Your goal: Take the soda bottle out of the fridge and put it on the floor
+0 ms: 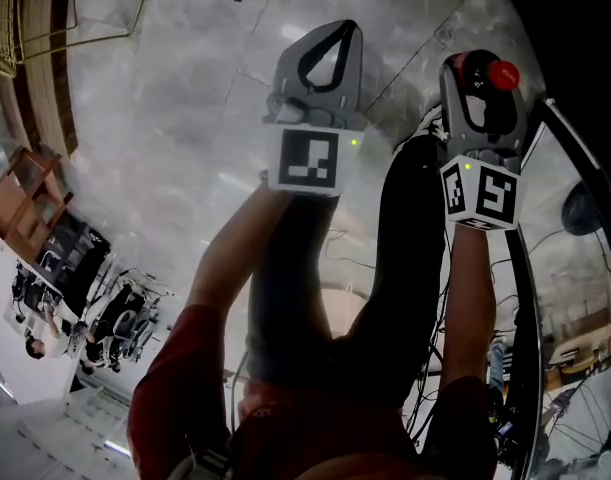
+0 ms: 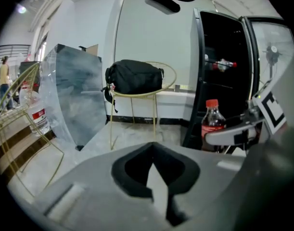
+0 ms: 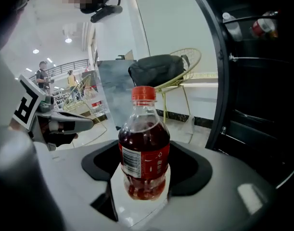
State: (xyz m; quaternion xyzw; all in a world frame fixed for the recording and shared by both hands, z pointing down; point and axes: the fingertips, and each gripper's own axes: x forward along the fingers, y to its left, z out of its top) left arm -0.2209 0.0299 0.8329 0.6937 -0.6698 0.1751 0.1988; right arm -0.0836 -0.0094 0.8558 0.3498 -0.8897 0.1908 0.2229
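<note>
The soda bottle (image 3: 143, 129) has a red cap, a red label and dark drink inside. My right gripper (image 3: 146, 153) is shut on its body and holds it upright above the pale marble floor (image 1: 185, 118). In the head view its red cap (image 1: 502, 75) pokes out of the right gripper (image 1: 478, 68). The left gripper view shows the bottle (image 2: 211, 121) to the right, in front of the black fridge (image 2: 219, 81), whose door stands open. My left gripper (image 1: 337, 30) hangs level beside the right one, its jaws shut and holding nothing.
More bottles (image 3: 262, 25) lie on a fridge shelf. A gold wire chair with a black bag (image 2: 134, 76) stands by the wall, a grey slab (image 2: 74, 95) leans at left beside a gold rack (image 2: 17, 109). Cables (image 1: 505, 368) trail near my legs.
</note>
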